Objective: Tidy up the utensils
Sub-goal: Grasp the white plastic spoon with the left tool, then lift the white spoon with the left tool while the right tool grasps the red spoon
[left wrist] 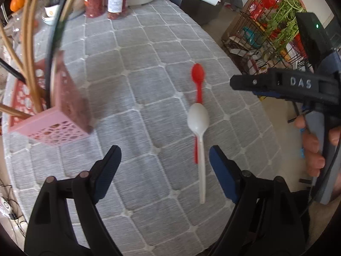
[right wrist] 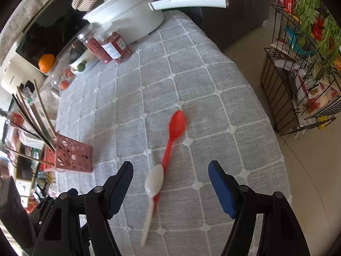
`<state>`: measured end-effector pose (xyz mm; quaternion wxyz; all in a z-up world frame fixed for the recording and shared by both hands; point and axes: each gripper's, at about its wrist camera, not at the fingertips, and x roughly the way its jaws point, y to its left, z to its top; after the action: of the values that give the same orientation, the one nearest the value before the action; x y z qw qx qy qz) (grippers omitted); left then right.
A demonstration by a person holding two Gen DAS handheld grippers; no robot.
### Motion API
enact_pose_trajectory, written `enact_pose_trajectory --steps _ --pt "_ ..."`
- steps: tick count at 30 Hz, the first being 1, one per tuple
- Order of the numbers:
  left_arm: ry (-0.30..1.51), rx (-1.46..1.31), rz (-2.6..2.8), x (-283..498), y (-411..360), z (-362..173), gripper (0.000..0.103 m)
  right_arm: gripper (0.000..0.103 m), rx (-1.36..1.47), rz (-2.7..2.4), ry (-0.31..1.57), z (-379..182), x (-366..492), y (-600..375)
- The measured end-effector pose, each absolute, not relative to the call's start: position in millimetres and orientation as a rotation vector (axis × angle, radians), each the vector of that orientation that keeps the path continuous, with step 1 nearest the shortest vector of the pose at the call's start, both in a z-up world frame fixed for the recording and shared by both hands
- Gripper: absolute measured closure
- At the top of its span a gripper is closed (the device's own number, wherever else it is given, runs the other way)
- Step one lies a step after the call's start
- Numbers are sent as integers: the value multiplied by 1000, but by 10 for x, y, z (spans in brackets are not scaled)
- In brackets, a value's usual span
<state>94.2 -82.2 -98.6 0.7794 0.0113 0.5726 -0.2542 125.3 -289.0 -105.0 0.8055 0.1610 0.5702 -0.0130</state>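
A white plastic spoon point(left wrist: 198, 119) lies on the grey quilted tablecloth point(left wrist: 138, 74), its bowl resting over the handle of a red plastic spoon point(left wrist: 197, 74). My left gripper point(left wrist: 164, 149) hangs open above the cloth, the white spoon's handle just inside its right finger. The right gripper point(left wrist: 236, 83) comes in from the right, held by a hand point(left wrist: 313, 149). In the right wrist view, the right gripper point(right wrist: 170, 164) is open over both the white spoon point(right wrist: 154, 181) and the red spoon point(right wrist: 177, 123), touching neither. A pink perforated holder point(left wrist: 64, 106) point(right wrist: 72, 155) with chopsticks point(left wrist: 32, 53) stands to the left.
A white pot point(right wrist: 127, 15) with a long handle, two jars of red contents point(right wrist: 108, 44), a small bowl and an orange point(right wrist: 46, 62) crowd the far end. The table edge runs close on the right, with a wire rack point(right wrist: 298, 81) of greens and packets beyond it.
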Motion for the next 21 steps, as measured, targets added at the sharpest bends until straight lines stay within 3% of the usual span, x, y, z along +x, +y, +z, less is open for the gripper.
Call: enact_pose_trajectory --steps 7,15,18,21 --pt "1340 -34 -598 1170 -1218 -1275 41 29 380 -56 1297 -1230 1289 -3199" --pt "1369 -55 -610 1293 -1431 -1414 52 29 388 -64 1304 -1256 1247 -3351" --pt "1371 -45 -614 1303 -1470 -1420 65 29 394 -74 1302 -1266 1228 -3405" --pt "1363 -22 -618 1283 -1507 -1431 66 29 405 -91 1305 -1290 1236 -3438"
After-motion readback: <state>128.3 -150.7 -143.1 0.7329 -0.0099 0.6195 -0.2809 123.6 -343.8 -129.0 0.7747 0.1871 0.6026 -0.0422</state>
